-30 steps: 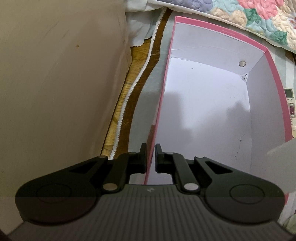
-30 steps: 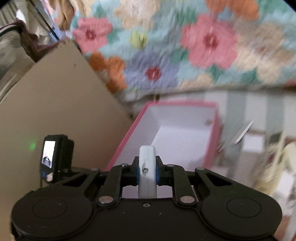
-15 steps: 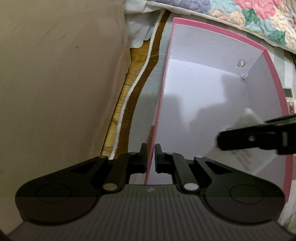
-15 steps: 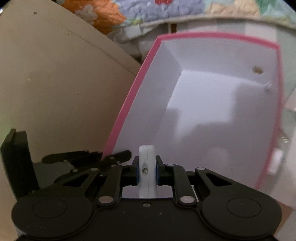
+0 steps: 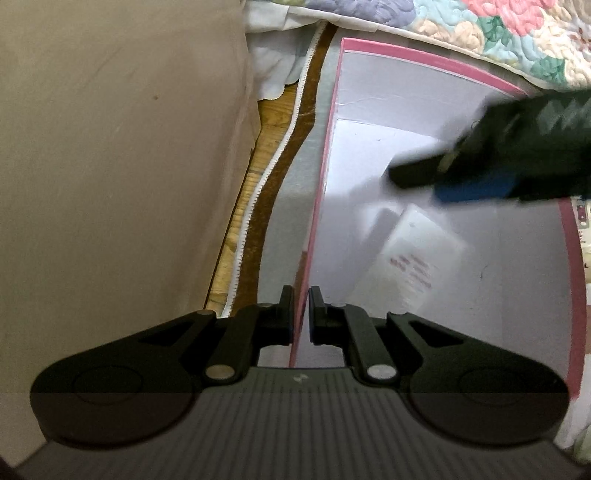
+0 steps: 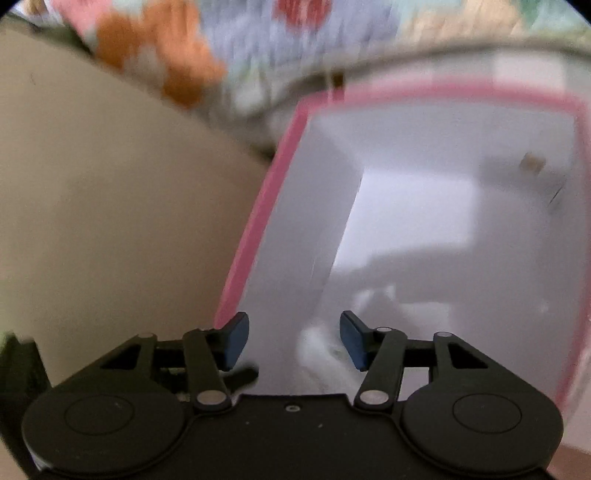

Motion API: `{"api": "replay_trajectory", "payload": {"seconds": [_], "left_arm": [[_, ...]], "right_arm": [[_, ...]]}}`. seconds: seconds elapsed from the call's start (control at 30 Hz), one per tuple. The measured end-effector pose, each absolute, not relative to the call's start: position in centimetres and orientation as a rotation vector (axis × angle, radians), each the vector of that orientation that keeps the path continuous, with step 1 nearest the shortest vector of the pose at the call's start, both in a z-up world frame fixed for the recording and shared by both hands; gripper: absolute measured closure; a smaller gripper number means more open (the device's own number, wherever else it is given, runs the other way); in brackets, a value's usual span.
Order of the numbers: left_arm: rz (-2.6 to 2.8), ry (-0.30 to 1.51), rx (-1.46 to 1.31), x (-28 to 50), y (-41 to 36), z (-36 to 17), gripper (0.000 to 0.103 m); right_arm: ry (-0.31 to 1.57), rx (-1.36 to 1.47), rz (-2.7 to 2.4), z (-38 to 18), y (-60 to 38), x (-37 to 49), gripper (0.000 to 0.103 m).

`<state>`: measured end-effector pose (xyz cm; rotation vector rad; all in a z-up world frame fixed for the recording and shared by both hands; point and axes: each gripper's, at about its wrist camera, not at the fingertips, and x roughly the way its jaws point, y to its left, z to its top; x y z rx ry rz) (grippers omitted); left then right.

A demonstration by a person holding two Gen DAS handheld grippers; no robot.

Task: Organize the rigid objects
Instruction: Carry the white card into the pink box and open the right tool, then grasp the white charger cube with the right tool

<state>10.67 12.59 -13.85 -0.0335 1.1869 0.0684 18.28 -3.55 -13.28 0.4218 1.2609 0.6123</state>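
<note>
A pink-rimmed box (image 5: 424,61) with a white inside lies open below me. My left gripper (image 5: 301,314) is shut on the box's left wall, one finger on each side of the pink rim. A flat white packet with red print (image 5: 410,258) lies slanted on the box floor. My right gripper (image 5: 424,181) hangs blurred above it inside the box, blue pads showing. In the right wrist view the right gripper (image 6: 294,339) has its jaws opening, and the white packet (image 6: 319,352) is a blur below the gap, touching neither pad. The box rim (image 6: 258,229) runs up the left.
A tan cardboard panel (image 5: 110,166) stands close on the left of the box. A floral quilt (image 5: 498,33) hangs beyond the far rim. Wood floor and a white lace trim (image 5: 266,158) show between panel and box. A remote control (image 5: 581,214) lies past the right rim.
The right gripper came down into the box with the white packet, then spread its jaws and let it go. The packet now lies on the box floor. The left gripper kept its hold.
</note>
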Motion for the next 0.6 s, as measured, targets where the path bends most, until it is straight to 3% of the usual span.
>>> {"api": "replay_trajectory", "payload": {"seconds": [0.33, 0.6], "left_arm": [[0.078, 1.191, -0.02, 10.7, 12.4, -13.7, 0.096], [0.085, 1.192, -0.012, 10.7, 12.2, -13.7, 0.095]], "right_arm": [[1.066, 0.203, 0.582, -4.9, -9.0, 13.8, 0.042], [1.039, 0.105, 0.523, -4.4, -14.4, 10.3, 0.042]]}}
